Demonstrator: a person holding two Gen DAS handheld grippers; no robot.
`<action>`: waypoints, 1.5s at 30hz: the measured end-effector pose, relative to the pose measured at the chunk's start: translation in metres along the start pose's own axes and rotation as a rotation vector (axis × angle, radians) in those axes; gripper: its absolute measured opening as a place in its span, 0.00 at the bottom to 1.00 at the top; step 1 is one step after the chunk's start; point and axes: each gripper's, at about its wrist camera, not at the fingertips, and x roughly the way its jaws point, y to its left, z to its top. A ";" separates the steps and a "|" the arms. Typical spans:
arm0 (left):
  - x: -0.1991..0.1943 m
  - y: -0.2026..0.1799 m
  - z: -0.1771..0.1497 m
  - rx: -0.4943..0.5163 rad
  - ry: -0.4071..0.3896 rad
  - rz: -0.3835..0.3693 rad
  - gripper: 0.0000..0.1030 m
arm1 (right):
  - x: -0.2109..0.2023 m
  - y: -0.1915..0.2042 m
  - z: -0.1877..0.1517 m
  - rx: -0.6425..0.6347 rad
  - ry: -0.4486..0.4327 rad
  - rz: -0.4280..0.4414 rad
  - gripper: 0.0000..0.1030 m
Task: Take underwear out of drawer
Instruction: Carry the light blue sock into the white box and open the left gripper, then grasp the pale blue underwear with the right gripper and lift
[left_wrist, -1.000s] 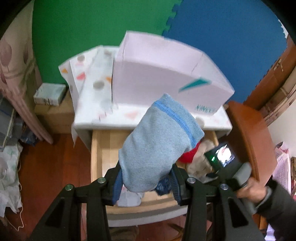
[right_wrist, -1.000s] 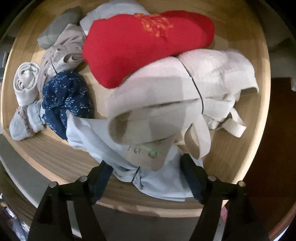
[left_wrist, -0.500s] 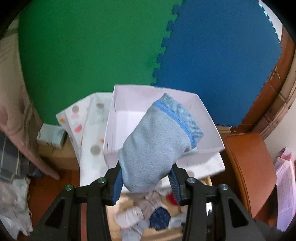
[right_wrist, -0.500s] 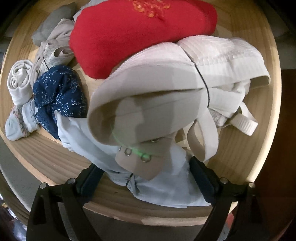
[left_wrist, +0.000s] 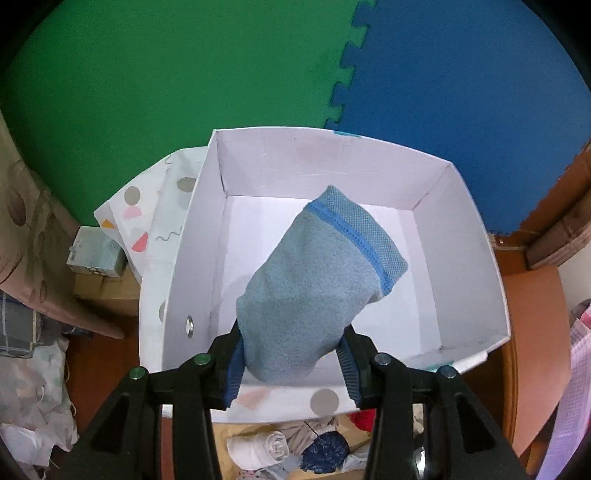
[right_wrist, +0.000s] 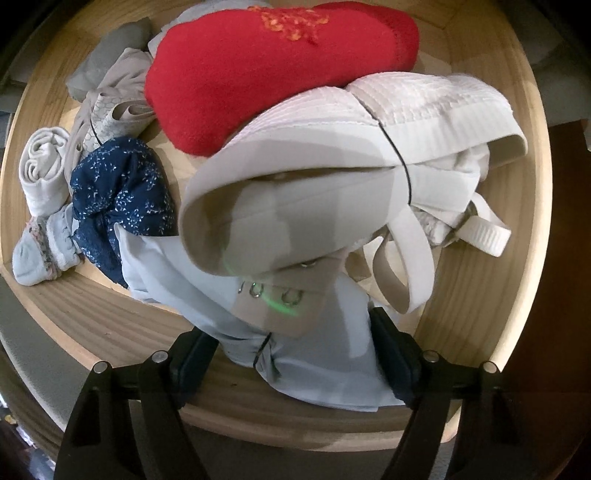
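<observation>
The left gripper fingers pinch the blue underwear, now risen from the drawer at 6 o'clock to over the white box. The right gripper fingers, spread, have closed in around the pale blue garment beneath the beige bra.

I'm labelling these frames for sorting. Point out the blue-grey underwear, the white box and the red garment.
blue-grey underwear (left_wrist: 314, 295), left wrist view, middle of its fabric.
white box (left_wrist: 317, 162), left wrist view, inner far wall.
red garment (right_wrist: 258, 81), right wrist view, middle of its top.
</observation>
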 end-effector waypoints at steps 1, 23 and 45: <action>0.004 -0.001 0.002 -0.001 0.006 0.019 0.44 | -0.001 0.000 0.000 0.000 -0.001 0.000 0.74; 0.024 0.002 -0.017 -0.127 0.095 0.183 0.49 | -0.004 0.000 0.004 -0.007 -0.001 0.004 0.74; -0.057 0.028 -0.079 -0.023 -0.051 0.137 0.51 | 0.001 0.007 0.010 -0.016 0.018 -0.006 0.76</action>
